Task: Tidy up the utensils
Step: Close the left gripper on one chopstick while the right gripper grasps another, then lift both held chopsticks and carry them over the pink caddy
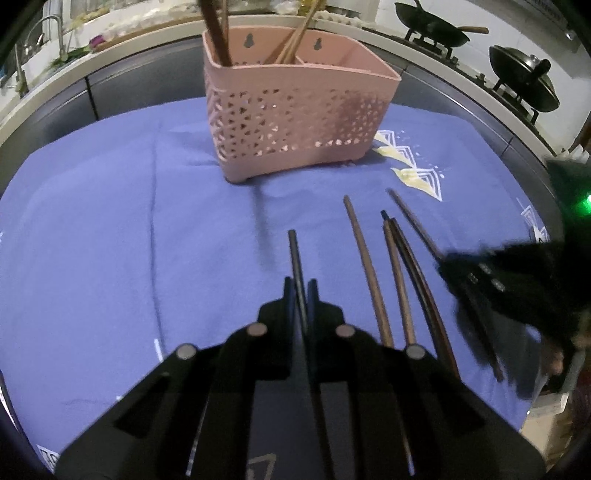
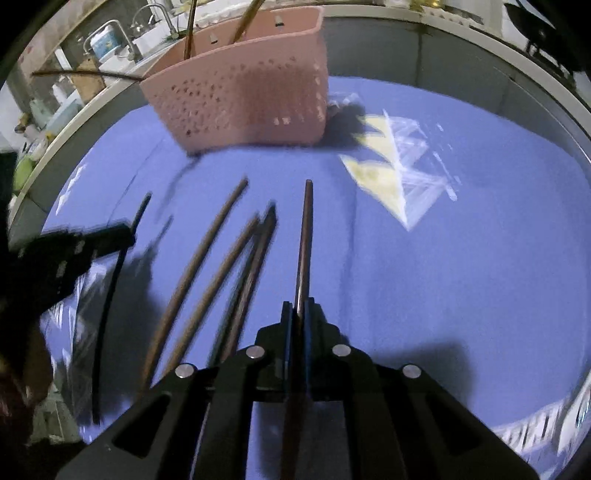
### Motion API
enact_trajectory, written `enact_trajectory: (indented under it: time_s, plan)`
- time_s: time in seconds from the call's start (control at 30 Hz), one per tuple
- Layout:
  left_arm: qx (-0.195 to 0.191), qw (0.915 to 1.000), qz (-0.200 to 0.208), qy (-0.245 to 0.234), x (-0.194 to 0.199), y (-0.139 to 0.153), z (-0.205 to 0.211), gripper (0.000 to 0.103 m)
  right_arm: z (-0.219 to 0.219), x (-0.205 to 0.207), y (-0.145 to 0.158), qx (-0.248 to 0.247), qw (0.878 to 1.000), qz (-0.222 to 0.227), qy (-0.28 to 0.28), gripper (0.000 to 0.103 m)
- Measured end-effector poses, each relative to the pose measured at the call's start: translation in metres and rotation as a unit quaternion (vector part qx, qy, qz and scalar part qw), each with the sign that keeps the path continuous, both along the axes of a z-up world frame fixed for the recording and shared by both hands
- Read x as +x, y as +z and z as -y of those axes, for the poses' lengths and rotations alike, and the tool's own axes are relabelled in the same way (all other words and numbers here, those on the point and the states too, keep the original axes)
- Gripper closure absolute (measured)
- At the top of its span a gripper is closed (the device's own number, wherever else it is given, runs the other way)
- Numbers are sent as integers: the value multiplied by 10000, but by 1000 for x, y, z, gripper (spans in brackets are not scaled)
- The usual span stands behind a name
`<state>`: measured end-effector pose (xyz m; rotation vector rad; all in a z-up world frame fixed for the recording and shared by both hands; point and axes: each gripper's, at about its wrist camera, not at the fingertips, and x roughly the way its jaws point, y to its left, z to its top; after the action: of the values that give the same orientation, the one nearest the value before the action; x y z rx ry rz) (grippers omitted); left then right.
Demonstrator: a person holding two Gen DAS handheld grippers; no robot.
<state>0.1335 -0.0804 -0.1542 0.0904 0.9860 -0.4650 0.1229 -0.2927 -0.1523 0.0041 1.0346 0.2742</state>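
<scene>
A pink perforated basket [image 1: 295, 110] [image 2: 243, 96] stands on the blue cloth [image 1: 110, 221] with several chopsticks upright in its left compartments. My left gripper [image 1: 300, 286] is shut on a black chopstick [image 1: 295, 251] that points toward the basket. In the right wrist view my right gripper [image 2: 299, 304] is shut on a brown chopstick [image 2: 306, 229]. Three loose chopsticks [image 1: 365, 269] [image 2: 199, 273] lie side by side on the cloth between the two grippers. Each gripper shows blurred in the other's view: the right gripper [image 1: 458, 266] and the left gripper [image 2: 122, 236].
Behind the cloth runs a grey counter edge [image 1: 147, 70]. Two dark woks [image 1: 436, 29] [image 1: 524, 81] sit on a stove at the back right, and a sink tap [image 1: 48, 33] is at the back left. A yellow and white pattern [image 2: 391, 166] marks the cloth's right part.
</scene>
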Motion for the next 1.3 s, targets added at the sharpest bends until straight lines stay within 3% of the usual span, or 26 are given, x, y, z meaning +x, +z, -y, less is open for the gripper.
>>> enact_trajectory:
  time_s: [0.13,0.27,0.4,0.53,0.7,0.8,0.9,1.03,1.3]
  plan:
    - [-75,10000,47,25,-1,9,1,98,-10,21,2,254,9997,-48,21,97]
    - [-476,9982,375,-20,-12,49,-13,98,0,-1,13,667,9977,125,57,98]
    - [-789,9933,838,-81,-21,96,-21,98,12,-43,48,1127,9898,862,133,98]
    - [-1111,9857,1265,-106,-22,144,-27,98,19,-59,103,1556,9710,1811,115,98]
    - [-1385,9687,2062,40,-5,227,-31,98,15,-32,175,1900,9391,2862,65,98]
    - [-1387,9586,2480,175,9,265,-26,98,4,-11,213,2047,9194,3358,-24,98]
    - [-1197,9516,2807,361,28,290,-22,98,-9,19,235,1953,9111,3629,-22,98]
    - [-982,9563,2708,496,61,286,-18,98,-25,57,240,1745,9162,3608,45,98]
    - [-789,9754,2008,461,101,217,-15,98,-37,83,179,1560,9398,3035,158,98]
